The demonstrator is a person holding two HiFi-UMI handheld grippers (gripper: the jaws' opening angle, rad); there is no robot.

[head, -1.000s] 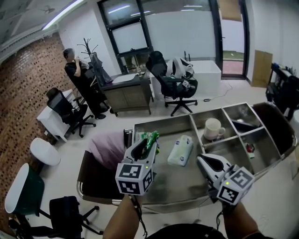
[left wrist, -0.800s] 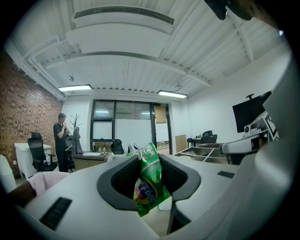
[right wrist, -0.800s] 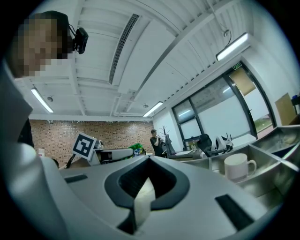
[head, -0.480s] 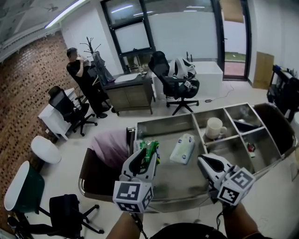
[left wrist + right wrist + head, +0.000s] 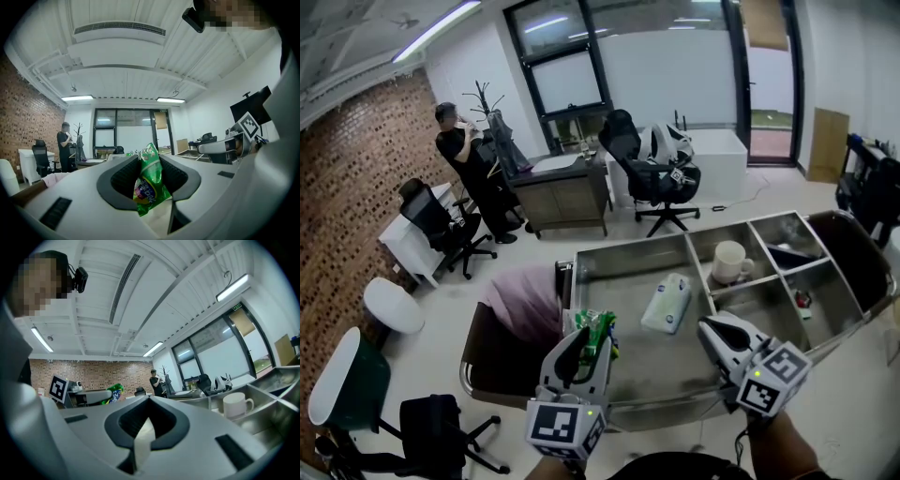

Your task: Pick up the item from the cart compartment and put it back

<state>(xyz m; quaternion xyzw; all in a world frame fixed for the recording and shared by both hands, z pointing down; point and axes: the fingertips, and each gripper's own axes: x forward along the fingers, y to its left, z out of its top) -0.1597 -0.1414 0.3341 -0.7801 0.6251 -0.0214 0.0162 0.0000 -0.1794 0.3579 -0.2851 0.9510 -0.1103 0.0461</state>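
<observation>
1. The left gripper (image 5: 592,334) is clenching a crinkly green plastic snack packet (image 5: 150,183), holding it above the near left edge of the large compartment of the stainless steel cart (image 5: 628,247).
2. The right gripper (image 5: 711,326) is hovering alongside, jaws together, empty.

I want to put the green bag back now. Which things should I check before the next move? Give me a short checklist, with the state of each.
1. Bag gripped by left gripper: ok, jaws press on both sides.
2. Free room in large compartment: ok, only a tissue pack lies there.
3. Right gripper out of the path: ok, apart at the right, jaws together, empty.
4. Mug clear of the path: ok, upright in its own compartment.
5. Bag already inside the rim: cannot tell.
</observation>
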